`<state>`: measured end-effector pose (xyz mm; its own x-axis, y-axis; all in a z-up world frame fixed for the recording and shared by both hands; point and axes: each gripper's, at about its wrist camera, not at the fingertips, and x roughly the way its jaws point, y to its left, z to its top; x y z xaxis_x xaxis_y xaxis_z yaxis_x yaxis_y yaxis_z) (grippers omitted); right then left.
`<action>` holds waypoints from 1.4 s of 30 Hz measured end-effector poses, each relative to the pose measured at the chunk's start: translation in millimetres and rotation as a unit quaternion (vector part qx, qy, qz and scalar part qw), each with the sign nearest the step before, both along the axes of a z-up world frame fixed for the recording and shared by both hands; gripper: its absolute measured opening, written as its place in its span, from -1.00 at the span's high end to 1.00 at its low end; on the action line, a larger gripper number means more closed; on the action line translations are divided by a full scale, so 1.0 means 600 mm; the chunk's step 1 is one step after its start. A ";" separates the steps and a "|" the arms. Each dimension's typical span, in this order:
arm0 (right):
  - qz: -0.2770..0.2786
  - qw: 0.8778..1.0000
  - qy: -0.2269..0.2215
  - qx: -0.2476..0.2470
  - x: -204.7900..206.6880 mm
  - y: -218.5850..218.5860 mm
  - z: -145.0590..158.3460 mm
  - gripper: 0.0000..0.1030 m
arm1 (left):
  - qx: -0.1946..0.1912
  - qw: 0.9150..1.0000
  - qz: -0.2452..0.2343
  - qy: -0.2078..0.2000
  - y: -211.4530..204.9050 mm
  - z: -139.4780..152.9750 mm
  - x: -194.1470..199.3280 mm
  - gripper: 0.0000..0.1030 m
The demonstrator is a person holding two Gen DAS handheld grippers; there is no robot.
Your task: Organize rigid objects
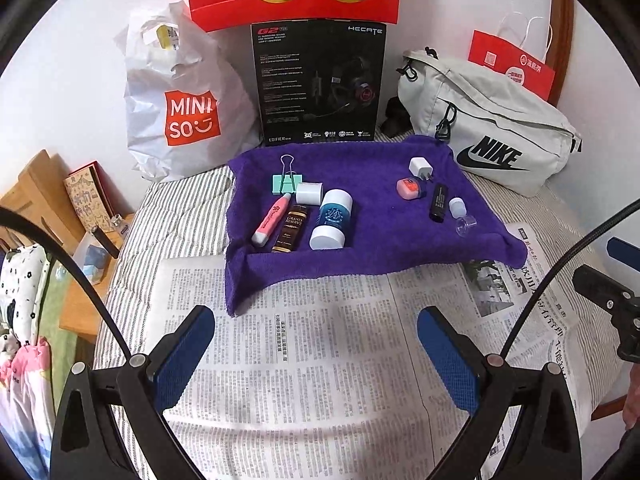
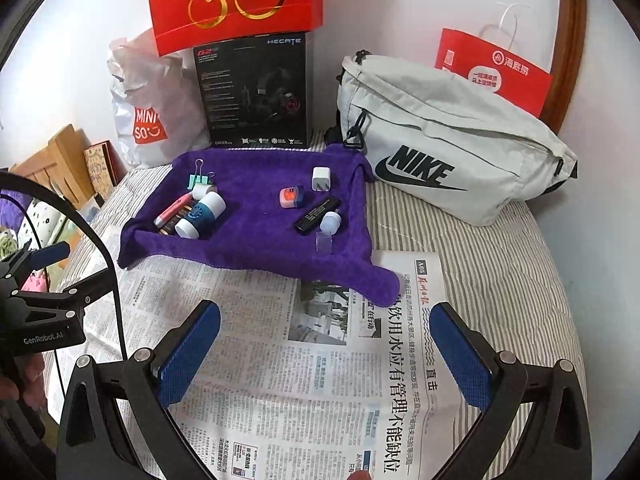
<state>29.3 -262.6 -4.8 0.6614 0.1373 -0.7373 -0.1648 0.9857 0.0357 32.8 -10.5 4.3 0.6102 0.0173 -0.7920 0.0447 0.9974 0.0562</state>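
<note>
Small rigid things lie on a purple towel (image 1: 384,236) spread toward the far edge of the bed (image 2: 500,280), in two clusters. Toward the towel's left edge sit a clip (image 1: 286,182), a pink pen (image 1: 270,220), a brown box (image 1: 291,228) and a blue bottle (image 1: 333,220), packed close together. Near its right edge lie a charger (image 1: 421,168), a pink case (image 1: 409,189), a black stick (image 1: 438,201) and a small vial (image 1: 458,207), more loosely spaced.

This grouping would fit a sort partly made or one already finished, so no step can be named.

The left gripper (image 1: 316,356) and right gripper (image 2: 326,354) both hover over the newspaper (image 1: 320,360) at the near edge, jaws wide apart, holding and touching nothing.
</note>
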 end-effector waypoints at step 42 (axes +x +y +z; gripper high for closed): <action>-0.008 1.000 0.008 -0.001 -0.006 -0.008 -0.008 -1.00 | 0.002 1.000 0.002 0.007 -0.001 -0.003 -0.010 -0.99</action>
